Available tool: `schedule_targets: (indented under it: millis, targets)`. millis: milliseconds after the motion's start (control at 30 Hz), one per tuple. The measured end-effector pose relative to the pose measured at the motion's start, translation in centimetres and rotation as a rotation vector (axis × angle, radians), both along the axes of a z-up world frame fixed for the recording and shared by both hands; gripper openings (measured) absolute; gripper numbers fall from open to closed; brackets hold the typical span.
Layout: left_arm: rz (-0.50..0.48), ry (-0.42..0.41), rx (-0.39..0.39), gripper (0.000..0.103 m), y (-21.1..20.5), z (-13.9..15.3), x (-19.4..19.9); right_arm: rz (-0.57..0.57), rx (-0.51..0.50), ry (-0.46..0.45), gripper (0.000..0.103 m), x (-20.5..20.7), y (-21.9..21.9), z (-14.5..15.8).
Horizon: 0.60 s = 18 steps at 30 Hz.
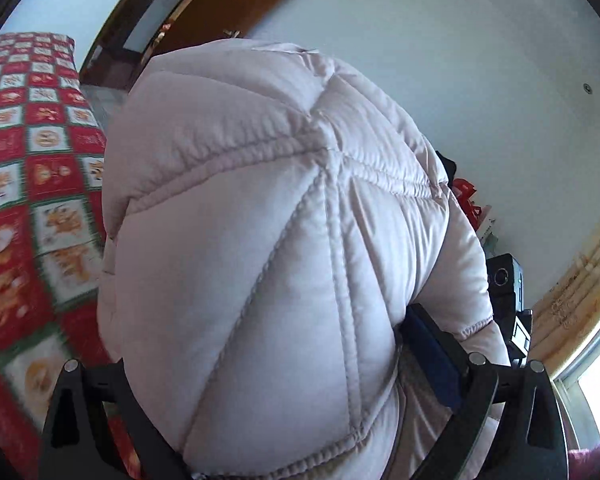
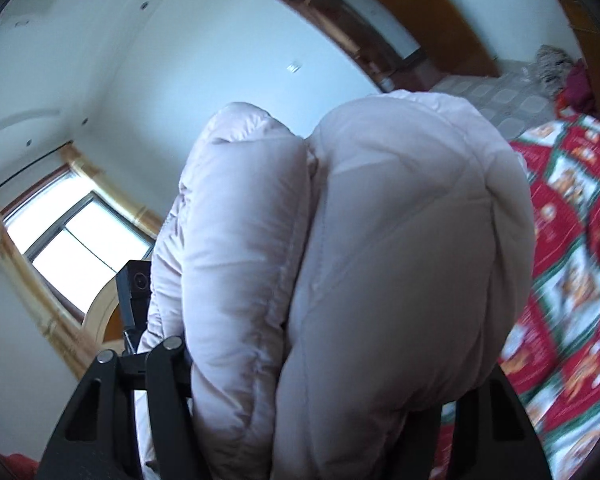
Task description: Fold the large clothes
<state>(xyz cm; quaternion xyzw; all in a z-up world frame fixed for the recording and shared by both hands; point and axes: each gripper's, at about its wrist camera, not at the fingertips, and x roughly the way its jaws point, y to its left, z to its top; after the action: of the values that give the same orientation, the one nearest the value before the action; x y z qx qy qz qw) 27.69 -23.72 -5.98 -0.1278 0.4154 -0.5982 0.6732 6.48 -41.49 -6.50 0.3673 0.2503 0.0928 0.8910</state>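
A pale pink quilted puffer jacket [image 1: 292, 248] fills the left wrist view. It bulges between the black fingers of my left gripper [image 1: 268, 392], which is shut on it and holds it up in the air. In the right wrist view the same jacket [image 2: 360, 264] hangs in two thick folds between the fingers of my right gripper [image 2: 332, 400], which is shut on it too. Both cameras tilt upward toward the walls and ceiling. The fingertips of both grippers are hidden by the padding.
A bed with a red, green and white patchwork cover [image 1: 28, 208] lies on the left, and it shows on the right in the right wrist view [image 2: 572, 264]. A wooden door [image 1: 236, 4], a window [image 2: 76, 248] and a black camera on a stand [image 2: 134, 284] are around.
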Motion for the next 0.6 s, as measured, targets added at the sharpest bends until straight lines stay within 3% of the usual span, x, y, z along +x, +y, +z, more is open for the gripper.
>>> schedule_targets:
  millis: [167, 333, 467, 533, 600]
  targets:
    - [0.009, 0.077, 0.063, 0.099, -3.4, -3.2, 4.7, -0.041, 0.008, 0.055, 0.067, 3.3, -2.3, -2.5]
    - [0.106, 0.132, 0.114, 0.099, -2.7, -7.2, 8.4, -0.062, -0.033, 0.125, 0.066, 7.0, -4.0, -5.5]
    - [0.177, 0.19, 0.151, 0.1, -1.5, -9.5, 10.0, -0.063, 0.05, 0.193, 0.073, 9.5, -6.0, -9.4]
    - [0.192, 0.177, 0.17, 0.1, -1.1, -9.6, 10.1, -0.061, 0.084, 0.226, 0.079, 10.7, -6.5, -11.0]
    - [0.195, 0.111, 0.206, 0.1, -1.1, -9.0, 9.8, -0.063, 0.052, 0.234, 0.083, 11.4, -6.4, -11.6]
